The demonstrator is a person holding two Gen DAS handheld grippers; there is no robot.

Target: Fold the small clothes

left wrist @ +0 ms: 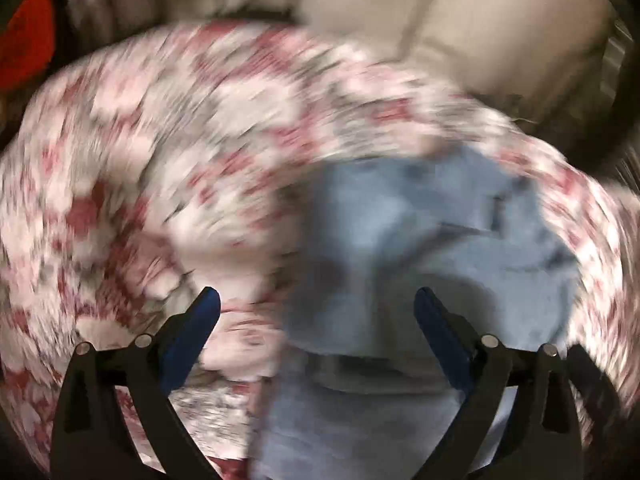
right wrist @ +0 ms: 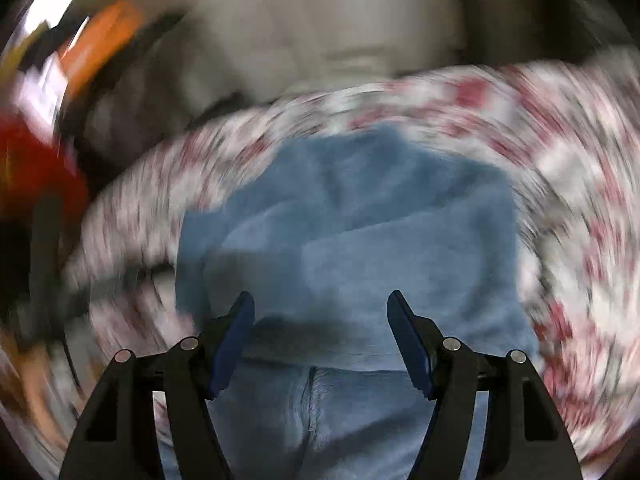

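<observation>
Lying rumpled on floral bedding (right wrist: 560,168), soft blue garment (right wrist: 360,220); both views blurred.

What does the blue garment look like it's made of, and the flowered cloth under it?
Blue garment: probably soft cotton, denim-like, matte; a stitched seam shows near the fingers. Flowered cloth: likely a thin printed woven sheet, pink and red on white; motion blur hides its weave.

**Two black grippers with blue finger pads**

The left gripper (left wrist: 316,300) has black, angular plastic arms, blue pads (left wrist: 192,336) lining its fingers, and round silver pivot pins. The right gripper (right wrist: 320,304) looks identical: black frame, blue pads (right wrist: 410,344), silver pins.
</observation>
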